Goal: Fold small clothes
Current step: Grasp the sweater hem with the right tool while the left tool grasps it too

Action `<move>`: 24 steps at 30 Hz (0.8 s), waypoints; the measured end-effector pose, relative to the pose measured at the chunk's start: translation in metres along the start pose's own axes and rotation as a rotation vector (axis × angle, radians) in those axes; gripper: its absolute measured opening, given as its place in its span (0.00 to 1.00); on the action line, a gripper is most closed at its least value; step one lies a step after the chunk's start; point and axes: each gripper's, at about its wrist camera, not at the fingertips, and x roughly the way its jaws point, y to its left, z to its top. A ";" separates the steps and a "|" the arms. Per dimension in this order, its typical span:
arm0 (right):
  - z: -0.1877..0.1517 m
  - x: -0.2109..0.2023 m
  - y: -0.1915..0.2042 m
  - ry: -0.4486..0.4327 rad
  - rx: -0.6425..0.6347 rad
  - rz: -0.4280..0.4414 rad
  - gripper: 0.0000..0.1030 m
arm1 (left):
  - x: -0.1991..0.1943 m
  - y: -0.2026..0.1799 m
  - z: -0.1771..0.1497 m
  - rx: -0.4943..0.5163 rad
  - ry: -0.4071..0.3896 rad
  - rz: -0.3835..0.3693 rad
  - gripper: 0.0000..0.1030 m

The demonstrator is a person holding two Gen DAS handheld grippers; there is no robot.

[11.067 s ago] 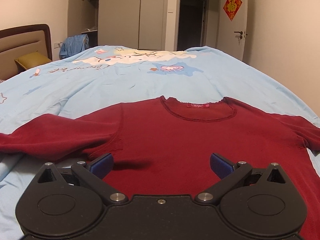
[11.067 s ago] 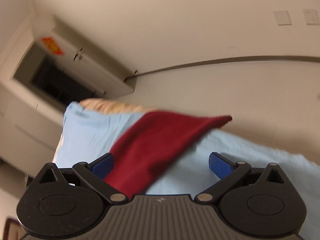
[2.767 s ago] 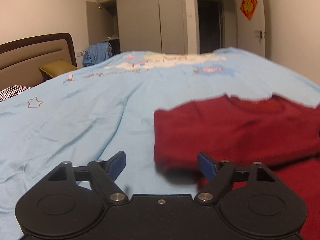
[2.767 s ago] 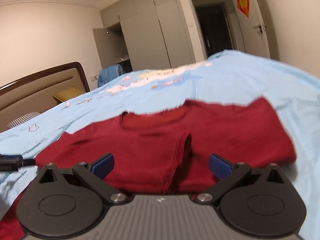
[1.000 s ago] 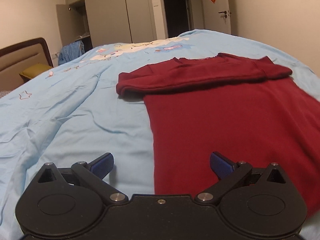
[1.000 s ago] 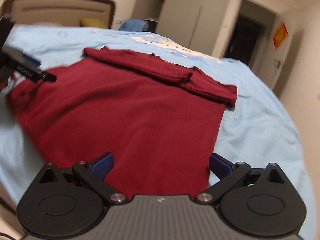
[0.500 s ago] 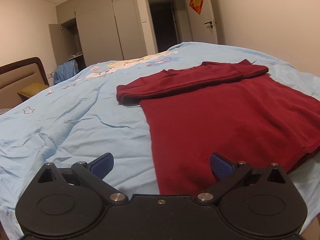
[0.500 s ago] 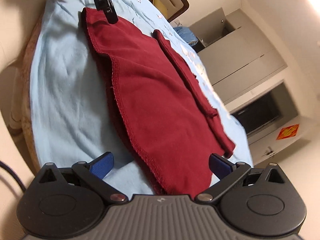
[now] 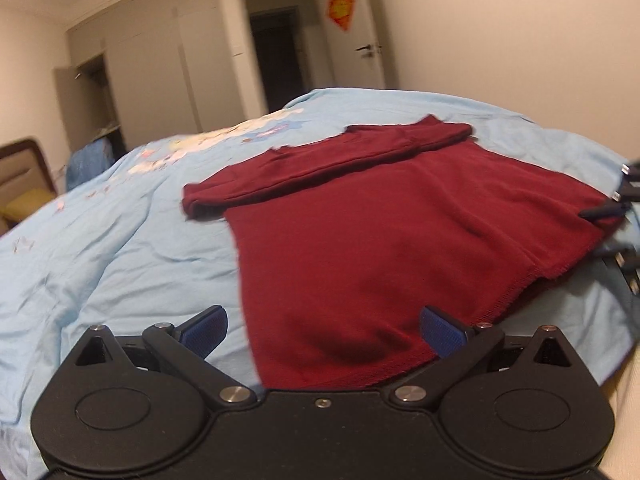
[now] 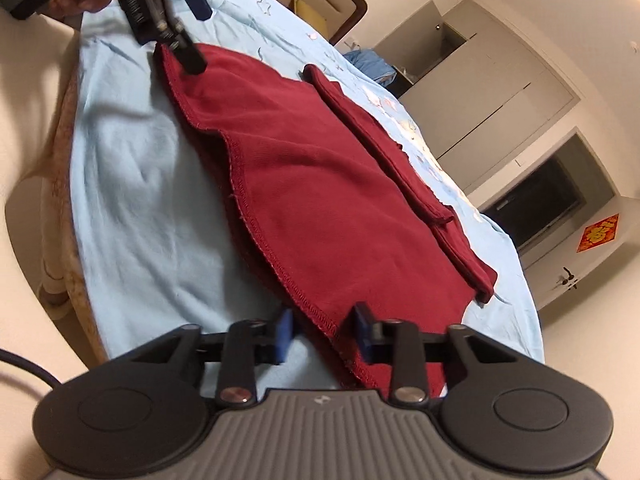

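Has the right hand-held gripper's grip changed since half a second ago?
Yes. Its fingers have closed in around the hem of the red top lying on the blue bedsheet.

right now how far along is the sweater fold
Done: both sleeves lie folded across the top of the red sweater. In hand: the right gripper has narrowed around the bottom hem, while the left gripper is open at the other hem corner. Left: grip that corner and fold the hem up toward the collar.
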 end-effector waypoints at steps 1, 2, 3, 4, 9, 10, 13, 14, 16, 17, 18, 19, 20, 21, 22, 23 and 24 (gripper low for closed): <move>0.001 -0.001 -0.004 -0.005 0.026 0.004 0.21 | -0.001 -0.004 0.000 0.025 -0.007 -0.009 0.99; 0.003 -0.003 -0.009 -0.012 0.063 0.008 0.18 | -0.002 -0.009 0.000 0.051 -0.012 -0.016 0.99; 0.005 -0.004 -0.015 -0.022 0.104 0.014 0.16 | -0.003 -0.014 0.000 0.079 -0.015 -0.026 0.99; 0.007 -0.006 -0.020 -0.034 0.144 0.018 0.14 | -0.001 -0.018 0.000 0.103 -0.013 -0.037 0.99; 0.021 -0.008 -0.044 -0.091 0.275 0.005 0.12 | 0.012 -0.034 -0.001 0.181 0.039 -0.101 0.99; 0.024 -0.006 -0.049 -0.100 0.299 0.004 0.12 | 0.014 -0.037 -0.001 0.191 0.045 -0.108 0.99; 0.031 -0.005 -0.064 -0.127 0.382 0.005 0.11 | 0.019 -0.042 -0.001 0.215 0.048 -0.097 0.99; 0.033 -0.004 -0.070 -0.135 0.413 0.005 0.11 | 0.020 -0.044 -0.001 0.223 0.050 -0.082 0.99; 0.036 -0.005 -0.080 -0.151 0.474 0.006 0.11 | 0.024 -0.047 -0.002 0.232 0.057 -0.035 0.97; 0.037 -0.005 -0.085 -0.157 0.501 0.006 0.10 | 0.026 -0.047 -0.002 0.229 0.068 -0.014 0.94; 0.037 -0.006 -0.089 -0.162 0.525 0.004 0.10 | 0.027 -0.046 -0.001 0.220 0.077 0.008 0.90; 0.036 -0.007 -0.094 -0.167 0.548 0.002 0.10 | 0.027 -0.044 -0.001 0.205 0.079 0.026 0.84; 0.035 -0.008 -0.097 -0.170 0.566 -0.001 0.10 | 0.026 -0.041 0.000 0.189 0.079 0.043 0.80; 0.035 -0.009 -0.101 -0.174 0.579 -0.008 0.10 | 0.025 -0.037 0.000 0.175 0.077 0.061 0.73; 0.034 -0.011 -0.102 -0.177 0.584 -0.018 0.10 | 0.024 -0.035 0.000 0.164 0.074 0.076 0.65; 0.033 -0.013 -0.104 -0.180 0.586 -0.029 0.10 | 0.022 -0.032 0.000 0.154 0.070 0.086 0.61; 0.032 -0.014 -0.104 -0.182 0.586 -0.039 0.10 | 0.021 -0.029 0.000 0.145 0.067 0.089 0.53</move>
